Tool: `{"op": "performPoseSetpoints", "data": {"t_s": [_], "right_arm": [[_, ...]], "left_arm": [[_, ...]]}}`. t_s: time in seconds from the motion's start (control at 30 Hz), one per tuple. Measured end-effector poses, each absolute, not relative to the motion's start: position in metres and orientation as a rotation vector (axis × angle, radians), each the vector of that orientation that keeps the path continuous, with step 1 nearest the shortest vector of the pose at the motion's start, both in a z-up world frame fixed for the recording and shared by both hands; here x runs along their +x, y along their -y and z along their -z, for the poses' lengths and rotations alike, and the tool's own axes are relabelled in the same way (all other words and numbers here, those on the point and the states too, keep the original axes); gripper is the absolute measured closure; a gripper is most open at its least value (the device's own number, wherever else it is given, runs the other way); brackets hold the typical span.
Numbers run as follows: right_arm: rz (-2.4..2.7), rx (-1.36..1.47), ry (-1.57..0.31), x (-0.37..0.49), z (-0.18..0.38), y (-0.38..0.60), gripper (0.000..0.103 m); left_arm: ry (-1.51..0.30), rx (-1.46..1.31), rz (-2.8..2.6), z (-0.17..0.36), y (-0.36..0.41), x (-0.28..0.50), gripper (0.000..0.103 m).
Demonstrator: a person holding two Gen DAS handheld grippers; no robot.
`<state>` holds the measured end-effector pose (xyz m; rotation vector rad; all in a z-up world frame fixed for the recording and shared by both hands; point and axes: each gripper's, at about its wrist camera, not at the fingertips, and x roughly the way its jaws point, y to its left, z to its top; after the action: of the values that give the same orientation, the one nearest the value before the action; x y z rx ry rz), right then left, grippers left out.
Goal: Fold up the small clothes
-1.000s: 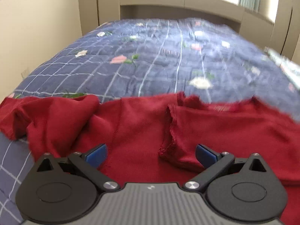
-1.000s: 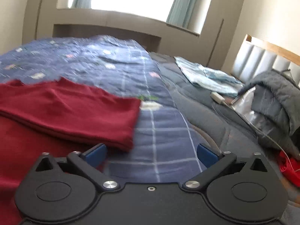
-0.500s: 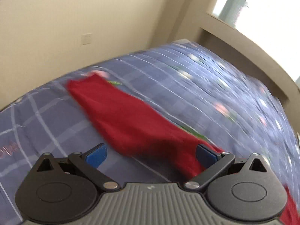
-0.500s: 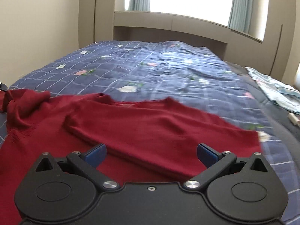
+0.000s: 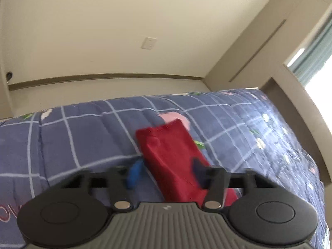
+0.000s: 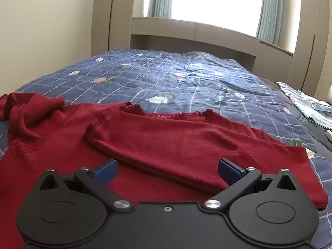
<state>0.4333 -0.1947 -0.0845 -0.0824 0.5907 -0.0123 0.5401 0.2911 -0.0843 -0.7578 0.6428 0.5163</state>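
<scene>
blue checked quilt [image 6: 186, 78] with flowers covers the bed under a bright window [image 6: 217, 0]. on its near end lies a red knit sweater [image 6: 166, 145], one sleeve folded across the body. right gripper [image 6: 167, 169] hovers over it, jaws wide apart. left gripper [image 5: 164, 171] has just been closing around the other sleeve [image 5: 170, 151]; contact is too blurred to tell.

The left tongs [image 5: 164, 172] have a grey ribbed body flanked by two round black discs, black linkage arms on silver pivot screws, and blue pads [image 5: 134, 173]. The right tongs [image 6: 167, 169] are built alike, but with a smooth black body, a small central screw and blue pads [image 6: 104, 171].
</scene>
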Motion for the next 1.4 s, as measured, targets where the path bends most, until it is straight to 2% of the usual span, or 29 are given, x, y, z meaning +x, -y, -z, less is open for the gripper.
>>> {"op": "performPoseSetpoints", "data": {"t_s": [0.03, 0.07, 0.13, 0.3, 0.5, 0.7, 0.83, 0.97, 1.13, 1.33, 1.4], "right_arm": [[0.015, -0.080, -0.580, 0.433, 0.084, 0.196, 0.001], [0.020, -0.077, -0.569, 0.432, 0.083, 0.198, 0.001], [0.026, -0.072, -0.565, 0.433, 0.083, 0.201, 0.001], [0.033, -0.059, -0.567, 0.430, 0.083, 0.209, 0.001], [0.041, -0.043, -0.555, 0.425, 0.079, 0.220, 0.001], [0.051, -0.017, -0.530, 0.417, 0.067, 0.239, 0.001], [0.066, 0.005, -0.529, 0.410, 0.059, 0.266, 0.001], [0.084, 0.054, -0.539, 0.401, 0.052, 0.304, 0.001], [0.112, 0.130, -0.566, 0.387, 0.051, 0.349, 0.001], [0.119, 0.227, -0.597, 0.376, 0.058, 0.387, 0.001], [0.121, 0.248, -0.601, 0.374, 0.060, 0.392, 0.002]], "left_arm": [[-0.658, -0.751, -0.532, 0.085, -0.293, 0.542, 0.087], [-0.662, -0.754, -0.534, 0.085, -0.295, 0.544, 0.094], [-0.659, -0.749, -0.515, 0.083, -0.297, 0.547, 0.099], [-0.553, -0.635, -0.454, 0.050, -0.283, 0.548, 0.101], [-0.377, -0.456, -0.288, -0.022, -0.239, 0.562, 0.101], [-0.225, -0.299, 0.008, -0.092, -0.153, 0.571, 0.101], [-0.172, -0.161, 0.263, -0.114, -0.070, 0.558, 0.101], [-0.207, -0.033, 0.427, -0.097, 0.016, 0.537, 0.100], [-0.298, 0.099, 0.540, -0.029, 0.099, 0.510, 0.100], [-0.430, 0.189, 0.609, 0.053, 0.137, 0.465, 0.100], [-0.462, 0.207, 0.609, 0.062, 0.142, 0.451, 0.100]]}}
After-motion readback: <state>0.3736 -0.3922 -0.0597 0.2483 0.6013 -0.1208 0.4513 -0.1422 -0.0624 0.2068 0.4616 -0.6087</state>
